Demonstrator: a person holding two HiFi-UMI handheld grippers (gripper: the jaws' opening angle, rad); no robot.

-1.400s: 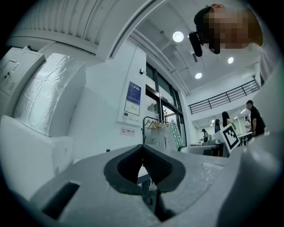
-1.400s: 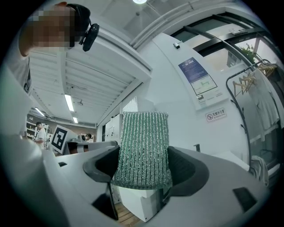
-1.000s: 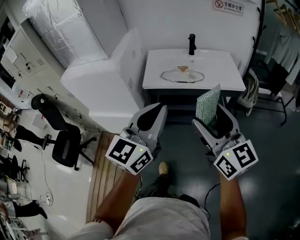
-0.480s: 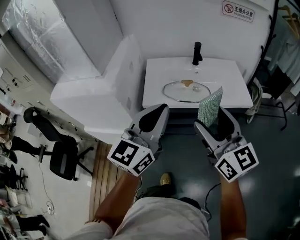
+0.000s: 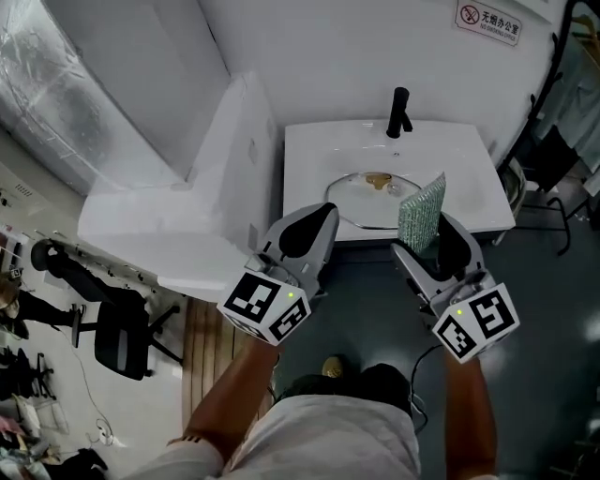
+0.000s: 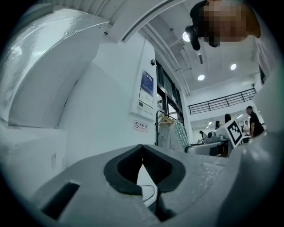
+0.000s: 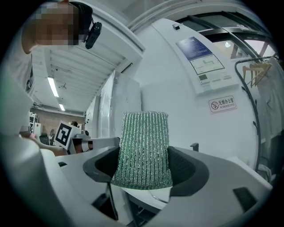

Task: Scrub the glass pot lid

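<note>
Black tap (image 5: 400, 111) stands at the white basin's (image 5: 309, 159) back edge. White counter (image 5: 159, 225) to the basin's left, office chair (image 5: 120, 328) further left, warning sign (image 5: 487, 17) above.

White sink (image 5: 314, 155), glass lid (image 5: 368, 200) seemingly inside

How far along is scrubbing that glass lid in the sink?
Done: the right tongs are clamped on the green ribbed scouring pad. In hand: both tongs are held out short of the white sink, the left tongs shut and empty. Left: the round glass pot lid lies in the basin, brownish patch on it, untouched.
</note>
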